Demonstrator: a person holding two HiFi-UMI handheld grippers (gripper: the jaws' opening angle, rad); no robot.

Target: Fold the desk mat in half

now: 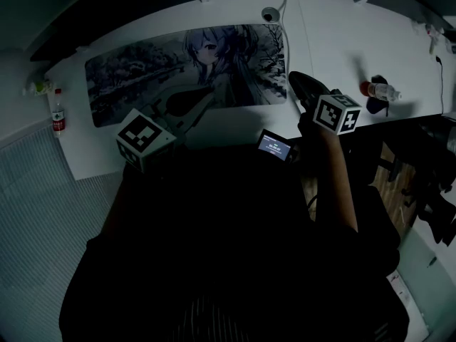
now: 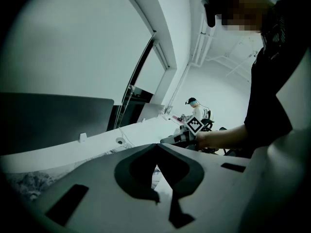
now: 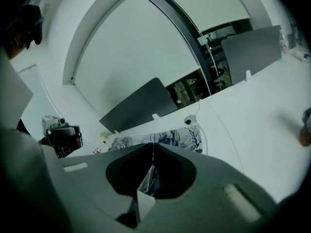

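The desk mat [image 1: 142, 73], printed with a grey anime picture, lies flat and unfolded along the white desk [image 1: 335, 41]. My left gripper [image 1: 210, 95] hovers over the mat's near middle, its marker cube nearer me. Its jaws meet at the tip with nothing between them [image 2: 156, 145]. My right gripper [image 1: 293, 78] is just off the mat's right end, over bare desk. Its jaws are shut and empty [image 3: 153, 144]. In the right gripper view the mat [image 3: 167, 136] shows beyond the jaws. The left gripper view catches the mat [image 2: 19, 186] at lower left.
A plastic bottle [image 1: 377, 90] lies on the desk right of my right gripper. A small red-labelled bottle [image 1: 58, 112] stands at the desk's left end. A round white device [image 1: 269, 14] with a cable sits behind the mat. A small lit screen [image 1: 276, 145] is at the front edge.
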